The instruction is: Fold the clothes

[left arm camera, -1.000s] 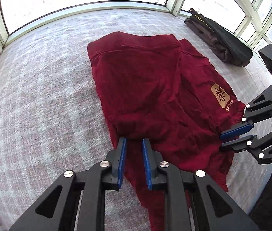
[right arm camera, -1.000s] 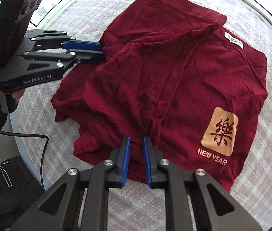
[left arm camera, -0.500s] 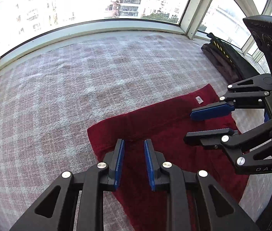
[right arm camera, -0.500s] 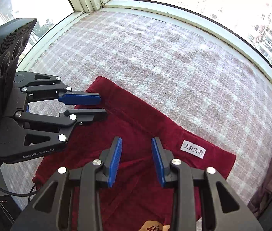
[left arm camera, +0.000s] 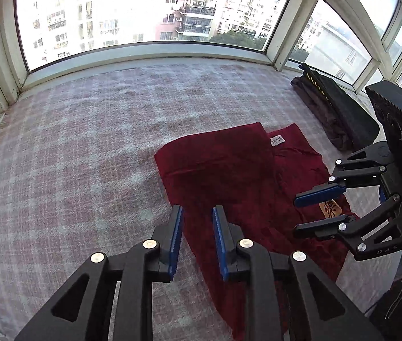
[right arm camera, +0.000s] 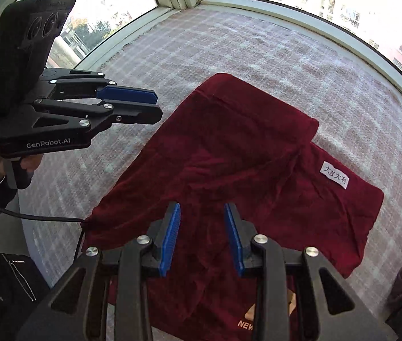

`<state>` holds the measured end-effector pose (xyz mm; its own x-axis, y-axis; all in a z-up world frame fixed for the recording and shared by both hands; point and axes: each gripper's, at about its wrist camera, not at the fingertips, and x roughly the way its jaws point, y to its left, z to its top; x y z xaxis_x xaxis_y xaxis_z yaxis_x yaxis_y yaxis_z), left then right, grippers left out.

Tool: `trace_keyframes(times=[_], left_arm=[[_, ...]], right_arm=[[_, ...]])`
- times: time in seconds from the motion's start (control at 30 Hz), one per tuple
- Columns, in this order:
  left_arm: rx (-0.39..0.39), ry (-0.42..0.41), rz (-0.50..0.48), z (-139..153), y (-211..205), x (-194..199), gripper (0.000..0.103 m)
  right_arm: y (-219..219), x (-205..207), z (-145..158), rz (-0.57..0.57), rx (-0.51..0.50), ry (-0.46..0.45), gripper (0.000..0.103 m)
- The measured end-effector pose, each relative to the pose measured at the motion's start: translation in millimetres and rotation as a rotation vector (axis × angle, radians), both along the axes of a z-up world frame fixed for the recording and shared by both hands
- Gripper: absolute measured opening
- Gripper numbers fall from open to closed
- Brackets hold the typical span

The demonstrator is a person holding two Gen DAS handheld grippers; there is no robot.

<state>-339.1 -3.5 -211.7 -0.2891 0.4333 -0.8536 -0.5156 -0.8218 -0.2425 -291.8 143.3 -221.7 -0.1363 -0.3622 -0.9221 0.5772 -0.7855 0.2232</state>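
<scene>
A dark red shirt (left arm camera: 229, 176) lies folded over on the plaid blanket (left arm camera: 81, 147), with a white label (right arm camera: 335, 178) near its far edge and a gold print partly showing. It fills the middle of the right wrist view (right arm camera: 229, 176). My left gripper (left arm camera: 196, 213) is open and empty above the shirt's near left edge. My right gripper (right arm camera: 202, 209) is open and empty above the shirt's near part. Each gripper shows in the other's view, the right (left arm camera: 309, 213) and the left (right arm camera: 155, 108), both held off the cloth.
Dark folded clothes (left arm camera: 334, 110) lie at the far right by the window frame (left arm camera: 144, 54). Windows ring the blanket-covered ledge. The ledge's near edge and a dark jacket (right arm camera: 4, 292) are at lower left in the right wrist view.
Both grippers have let go of the shirt, opened and drawn back and up. The shirt's near part now lies folded over its far part.
</scene>
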Motion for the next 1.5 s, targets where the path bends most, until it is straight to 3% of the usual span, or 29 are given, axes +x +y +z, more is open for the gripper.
trace_keyframes(times=[0.13, 0.23, 0.33, 0.4, 0.5, 0.57, 0.7, 0.83, 0.9, 1.0, 1.07, 1.17, 1.33, 1.5], left_arm=[[0.052, -0.119, -0.073, -8.7, -1.0, 53.3, 0.021], [0.017, -0.196, -0.112, -28.9, 6.9, 85.9, 0.022], [-0.019, -0.195, -0.092, -27.7, 2.9, 98.2, 0.025], [-0.036, -0.189, -0.077, -24.2, -0.9, 105.0, 0.025], [-0.012, -0.165, -0.079, -17.2, 5.8, 102.3, 0.03], [0.01, -0.148, -0.083, -12.4, 11.5, 99.2, 0.032], [-0.088, -0.143, -0.102, -25.3, 13.8, 104.3, 0.03], [-0.155, -0.027, -0.056, 7.5, 21.7, 115.4, 0.03], [-0.13, 0.047, -0.067, 30.1, 41.6, 125.7, 0.032], [-0.055, 0.098, -0.132, 44.1, 86.6, 138.7, 0.034], [-0.009, 0.1, -0.169, 41.4, 118.8, 146.0, 0.034], [0.011, 0.136, -0.202, 27.6, 164.5, 160.1, 0.034], [-0.079, 0.186, -0.246, 5.0, 218.0, 167.6, 0.037], [-0.153, 0.231, -0.249, -10.0, 242.9, 169.7, 0.042]], right_arm=[[-10.6, 32.3, -14.7, 0.062, 0.007, -0.059, 0.032], [-6.7, 43.7, -23.7, 0.081, 0.043, -0.07, 0.033], [6.6, 40.6, -18.3, 0.038, 0.077, -0.101, 0.032], [13.3, 37.8, -6.7, -0.006, 0.047, -0.074, 0.032], [8.5, 32.9, -4.1, -0.031, -0.038, -0.088, 0.032], [-0.2, 31.9, -16.4, -0.023, 0.002, -0.109, 0.032], [10.8, 35.6, -17.8, -0.034, 0.045, -0.123, 0.033], [53.4, 29.5, 14.6, -0.198, 0.06, 0.018, 0.033], [76.5, 23.0, 26.1, -0.29, 0.066, 0.072, 0.039], [118.7, 16.0, 30.2, -0.358, 0.084, 0.083, 0.04], [160.1, 23.9, 31.3, -0.366, 0.062, 0.067, 0.04], [179.4, 15.3, 27.2, -0.364, 0.062, 0.072, 0.04], [181.6, -11.3, 16.5, -0.336, 0.105, 0.114, 0.04], [175.7, -38.6, 6.4, -0.272, 0.12, 0.125, 0.04]])
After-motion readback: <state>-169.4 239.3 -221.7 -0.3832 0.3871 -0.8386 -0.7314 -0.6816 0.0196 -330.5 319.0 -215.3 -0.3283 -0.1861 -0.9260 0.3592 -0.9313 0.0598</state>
